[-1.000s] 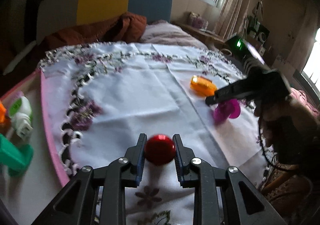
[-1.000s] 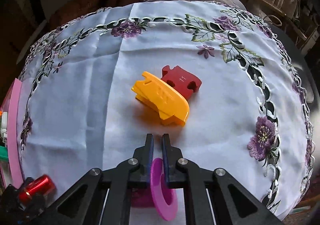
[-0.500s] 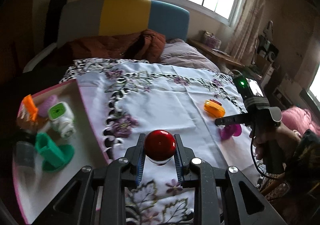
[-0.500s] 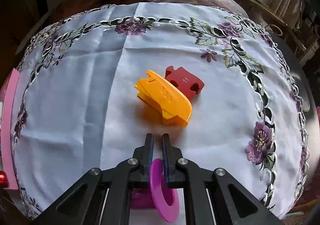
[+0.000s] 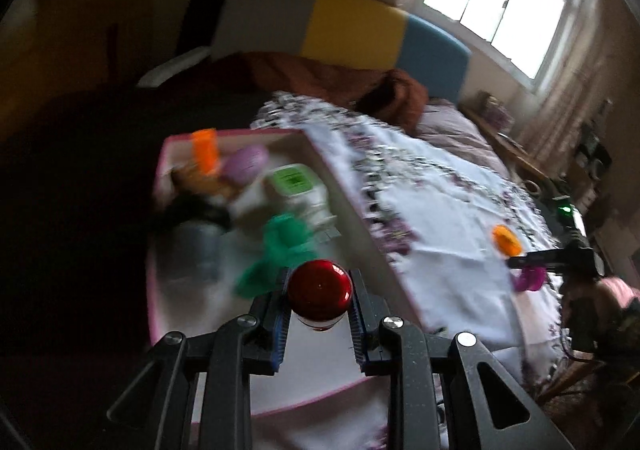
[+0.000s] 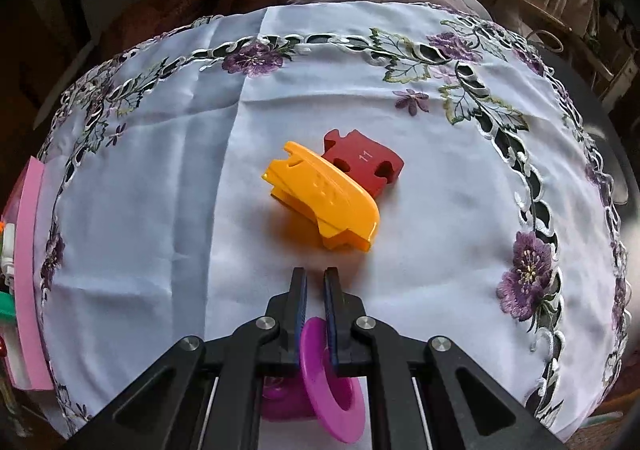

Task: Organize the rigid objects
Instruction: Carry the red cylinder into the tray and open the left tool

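My left gripper [image 5: 319, 292] is shut on a shiny red bottle [image 5: 320, 293] and holds it above the near part of a pink-rimmed white tray [image 5: 376, 246]. The tray holds a green piece [image 5: 282, 250], a white and green device [image 5: 298, 190], a purple piece [image 5: 245, 167], an orange piece [image 5: 205, 151] and a grey cup [image 5: 200, 246]. My right gripper [image 6: 315, 282] is shut on a magenta spool [image 6: 328, 370] over the tablecloth; it also shows in the left wrist view [image 5: 530, 277]. An orange clip [image 6: 324, 196] and a dark red block [image 6: 366, 164] lie ahead of it.
The table carries a white cloth with purple embroidered flowers [image 6: 160, 210]. The tray's pink rim [image 6: 28, 250] shows at the left edge of the right wrist view. A bed with a brown blanket [image 5: 340, 78] lies beyond the table.
My left gripper has swung left with the red bottle, from over the cloth to over the tray. My right gripper has stayed almost still with the magenta spool.
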`<state>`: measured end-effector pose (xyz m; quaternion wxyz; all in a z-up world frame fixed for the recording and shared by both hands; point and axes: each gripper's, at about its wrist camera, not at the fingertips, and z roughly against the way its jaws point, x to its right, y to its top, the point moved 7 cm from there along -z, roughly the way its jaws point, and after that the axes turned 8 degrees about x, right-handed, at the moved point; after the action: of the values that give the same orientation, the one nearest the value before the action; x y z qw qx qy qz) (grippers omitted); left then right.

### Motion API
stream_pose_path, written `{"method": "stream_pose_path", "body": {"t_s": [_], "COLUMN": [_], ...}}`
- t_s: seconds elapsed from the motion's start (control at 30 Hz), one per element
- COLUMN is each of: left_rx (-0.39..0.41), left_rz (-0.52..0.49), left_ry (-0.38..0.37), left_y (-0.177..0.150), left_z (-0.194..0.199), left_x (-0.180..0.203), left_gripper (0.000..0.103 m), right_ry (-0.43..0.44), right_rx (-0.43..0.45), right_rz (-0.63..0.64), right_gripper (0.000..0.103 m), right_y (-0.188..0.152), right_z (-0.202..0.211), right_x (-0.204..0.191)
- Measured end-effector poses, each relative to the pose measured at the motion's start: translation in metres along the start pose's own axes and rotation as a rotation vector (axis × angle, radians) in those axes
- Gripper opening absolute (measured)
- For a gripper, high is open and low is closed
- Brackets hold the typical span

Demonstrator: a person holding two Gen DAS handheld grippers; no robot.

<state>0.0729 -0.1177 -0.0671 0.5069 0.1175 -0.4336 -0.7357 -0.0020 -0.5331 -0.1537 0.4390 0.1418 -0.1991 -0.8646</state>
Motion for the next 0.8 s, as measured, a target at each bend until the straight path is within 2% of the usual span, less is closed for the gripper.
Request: {"method": "stream_pose_path", "body": {"t_s": [0.13, 0.33, 0.6, 0.7, 0.8], "left_rx": [-0.019, -0.048, -0.084, -0.068, -0.015], "left_rz": [0.059, 0.108, 0.068, 0.038, 0.021], "left_ry": [0.017, 0.039, 0.088, 0.120, 0.132], "left_y": [-0.006, -0.012, -0.024, -0.023, -0.013], "left_z": [0.003, -0.005, -0.024, -0.021, -0.012], "left_x": [-0.026, -0.046, -0.049, -0.049, -0.050], "left_gripper": [0.026, 0.026, 0.028, 0.037, 0.043], "right_ry": [-0.009, -0.025, -0.034, -0.034, -0.031], "right_rx": [0.002, 0.005, 0.008, 0.008, 0.008], "right_rz": [0.016, 0.041, 0.057, 0.057, 0.051], "right_gripper": [0.008, 0.008, 0.008, 0.008, 0.008], "right_y": [0.000, -0.003, -0.003, -0.003, -0.003], "right_z": [0.000, 0.000, 0.000, 0.000, 0.001], "right_x": [-0.001, -0.006, -0.006, -0.005, -0.005]}}
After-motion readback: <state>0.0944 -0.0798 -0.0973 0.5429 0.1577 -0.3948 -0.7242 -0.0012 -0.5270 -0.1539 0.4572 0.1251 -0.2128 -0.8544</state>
